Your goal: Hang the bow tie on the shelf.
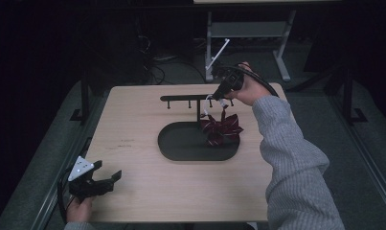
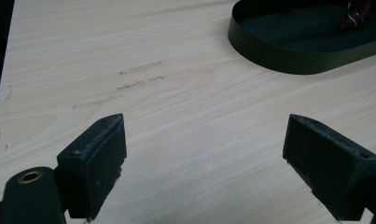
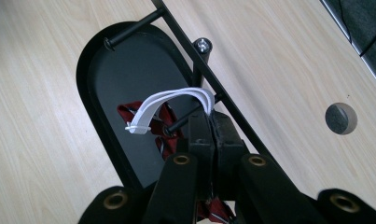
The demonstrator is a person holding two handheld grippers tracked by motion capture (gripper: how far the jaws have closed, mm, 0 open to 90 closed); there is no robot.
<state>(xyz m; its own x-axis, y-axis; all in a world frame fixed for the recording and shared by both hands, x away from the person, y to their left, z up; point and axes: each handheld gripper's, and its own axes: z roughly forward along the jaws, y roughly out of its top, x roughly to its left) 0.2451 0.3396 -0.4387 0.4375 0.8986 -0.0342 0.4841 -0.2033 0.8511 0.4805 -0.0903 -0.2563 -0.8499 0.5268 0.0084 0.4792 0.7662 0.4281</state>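
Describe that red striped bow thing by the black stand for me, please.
The bow looks like dark red fabric with pale stripes, its loops spread wide. It hangs low over the right end of the black oval tray. A white elastic band rises from it; the right tool, shut on that band, holds it beside the stand's pegs.

Dim rm: dark floor, grey table frame behind w/ cables.
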